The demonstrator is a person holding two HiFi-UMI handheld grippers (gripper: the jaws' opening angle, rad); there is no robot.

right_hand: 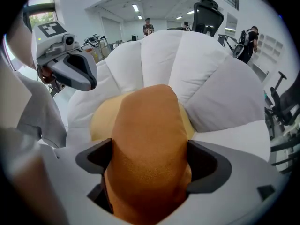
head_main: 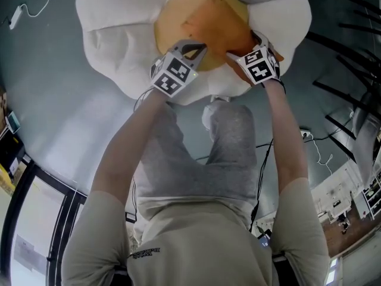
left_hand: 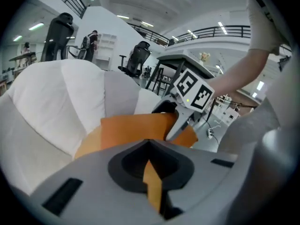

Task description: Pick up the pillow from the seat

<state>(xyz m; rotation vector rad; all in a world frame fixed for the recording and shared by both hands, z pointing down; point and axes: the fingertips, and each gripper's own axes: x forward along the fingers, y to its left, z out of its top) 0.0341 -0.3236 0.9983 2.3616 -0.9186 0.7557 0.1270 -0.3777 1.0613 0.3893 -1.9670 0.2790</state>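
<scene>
The orange pillow [head_main: 208, 22] lies on the yellow centre of a white flower-shaped seat [head_main: 113, 28], with both grippers at its near edge. My left gripper [head_main: 191, 51] is shut on a thin fold of the pillow [left_hand: 133, 130], an orange sliver showing between its jaws [left_hand: 152, 182]. My right gripper [head_main: 239, 55] stands wide open, and a thick ridge of the pillow [right_hand: 150, 135] fills the gap between its jaws [right_hand: 150, 175]. The left gripper view shows the right gripper [left_hand: 174, 125] on the orange cloth. The left gripper [right_hand: 75, 71] shows in the right gripper view.
Grey floor [head_main: 53, 100] surrounds the seat. Black bars [head_main: 342, 46] and cables [head_main: 315, 142] lie to the right. The person's grey-trousered legs [head_main: 196, 165] stand just before the seat. White petals [right_hand: 187, 64] rise behind the pillow. Office chairs [left_hand: 138, 57] and people stand far off.
</scene>
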